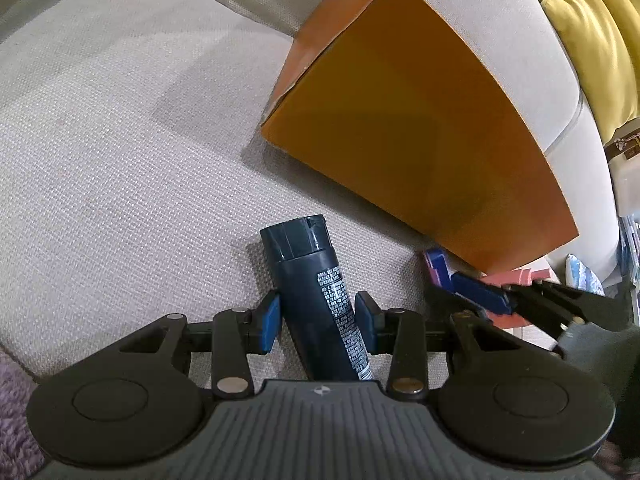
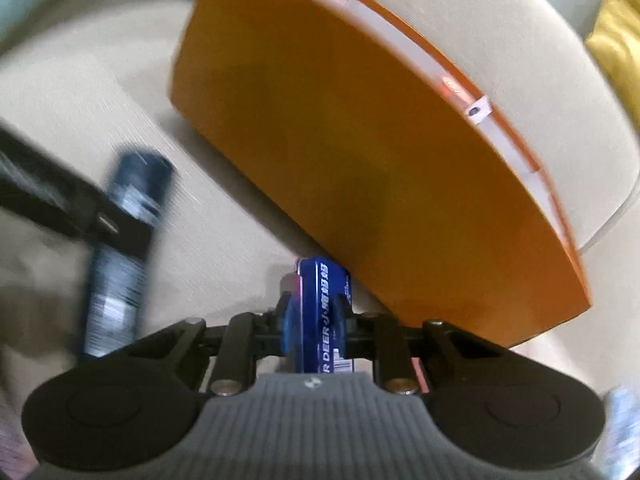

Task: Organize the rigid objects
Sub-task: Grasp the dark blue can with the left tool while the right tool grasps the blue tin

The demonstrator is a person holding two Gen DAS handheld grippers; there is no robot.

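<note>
A beige sofa (image 1: 120, 140) fills both views. An orange box (image 1: 408, 128) is leaned against the backrest, its lower edge resting on the seat cushion. A yellow pillow (image 1: 592, 40) is seen at the far right, beyond the armrest.

A dark can (image 1: 316, 300) with fine white print is held tilted over the seat, left of the box and apart from it, its cap pointed away from the camera. It is gripped by the left gripper (image 1: 318, 322): the blue pads are pressed against its sides, so the jaws stand partly apart, stopped by the can's width.

A small blue box (image 2: 320, 312) with white lettering is seen between the pads of the right gripper (image 2: 314, 322), just below the orange box's lower edge. The jaws are drawn narrow, both pads against the box's sides; the right wrist view is blurred, so the firmness of the hold cannot be judged. In the left wrist view the same small box (image 1: 438, 270) is seen near the orange box's lower right corner, with a pink item (image 1: 516, 276) partly hidden behind it.
</note>
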